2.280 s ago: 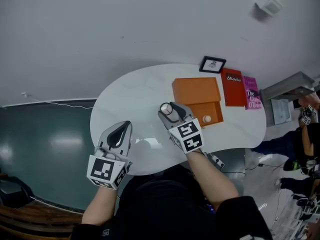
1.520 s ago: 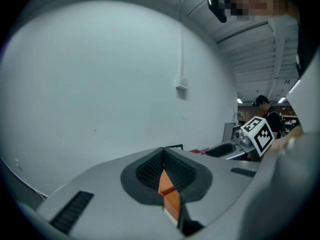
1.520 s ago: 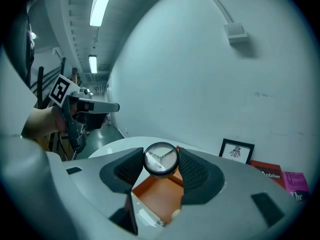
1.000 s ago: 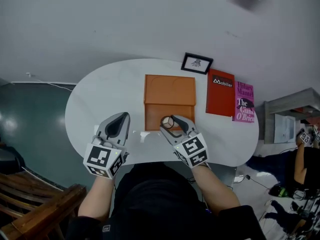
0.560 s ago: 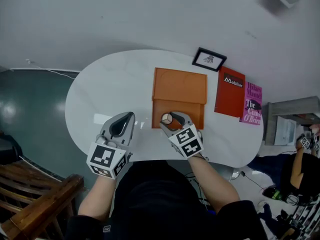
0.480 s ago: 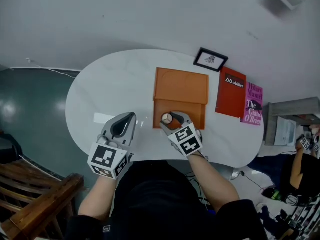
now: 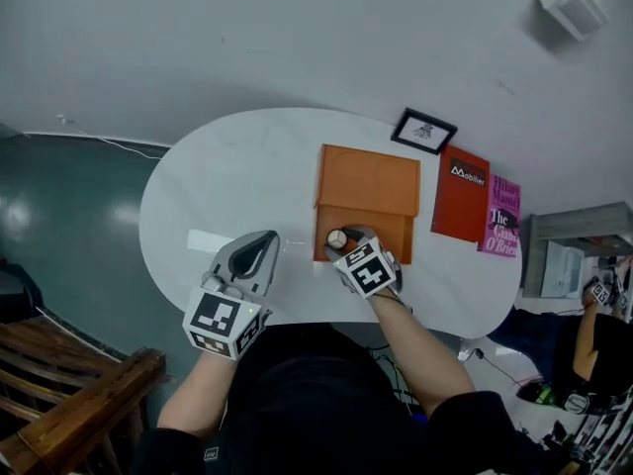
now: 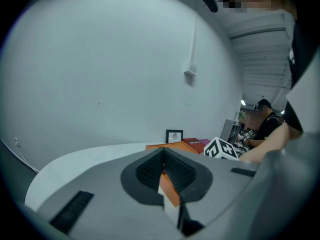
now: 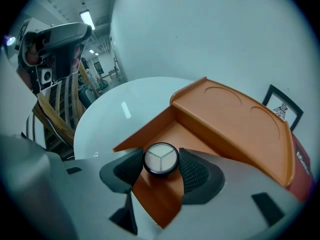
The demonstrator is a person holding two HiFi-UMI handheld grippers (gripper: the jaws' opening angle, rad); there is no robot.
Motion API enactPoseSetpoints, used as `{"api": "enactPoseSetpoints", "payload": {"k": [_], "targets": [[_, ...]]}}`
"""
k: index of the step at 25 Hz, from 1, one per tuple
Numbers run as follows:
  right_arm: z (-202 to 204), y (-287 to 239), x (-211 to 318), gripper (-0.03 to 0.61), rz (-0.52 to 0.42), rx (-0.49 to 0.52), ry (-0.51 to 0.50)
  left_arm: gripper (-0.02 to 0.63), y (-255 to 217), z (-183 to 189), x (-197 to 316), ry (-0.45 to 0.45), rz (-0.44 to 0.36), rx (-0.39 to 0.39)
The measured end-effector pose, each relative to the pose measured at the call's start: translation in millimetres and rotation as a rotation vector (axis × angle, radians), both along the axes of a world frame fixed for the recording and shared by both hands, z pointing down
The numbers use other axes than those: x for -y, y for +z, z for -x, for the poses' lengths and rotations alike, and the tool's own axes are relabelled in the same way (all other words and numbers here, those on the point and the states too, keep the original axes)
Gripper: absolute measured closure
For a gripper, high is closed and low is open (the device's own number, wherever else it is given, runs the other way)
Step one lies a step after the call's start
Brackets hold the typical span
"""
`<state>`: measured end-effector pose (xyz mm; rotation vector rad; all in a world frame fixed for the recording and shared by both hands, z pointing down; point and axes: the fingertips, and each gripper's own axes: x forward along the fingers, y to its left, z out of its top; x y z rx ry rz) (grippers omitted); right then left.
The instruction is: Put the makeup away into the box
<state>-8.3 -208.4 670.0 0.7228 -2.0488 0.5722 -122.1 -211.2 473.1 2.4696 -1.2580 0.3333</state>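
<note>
Compact (image 9: 160, 159) clamped face-up in right gripper (image 7: 343, 243), hanging directly over open near tray of box (image 7: 368, 178). Left gripper (image 7: 265, 245) closed on nothing, over surface (image 7: 227, 176) just left of box.

The head view looks steeply down on the whole white table (image 7: 227, 181) from above its near edge. Each gripper view sits low, close behind its own jaws, facing the far edge; all three share the orange box (image 9: 235, 119).
</note>
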Motion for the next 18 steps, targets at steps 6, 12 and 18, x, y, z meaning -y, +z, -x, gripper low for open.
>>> {"api": "enactPoseSetpoints", "payload": {"k": [6,12,18], "targets": [[4.4,-0.1,4.4,0.344,0.012,-0.014,0.003,0.609,-6.3,9.5,-2.9,0.005,-0.013,-0.014],[2.7,-27.5,8.7,0.344,-0.042,0.015,0.061,0.609,-20.3,21.7,0.5,0.024,-0.046,-0.032],[-17.4,-82.7,19.4,0.345,-0.152,0.068,0.151,0.609,-39.9,20.9,14.6,0.061,-0.102,-0.047]]}}
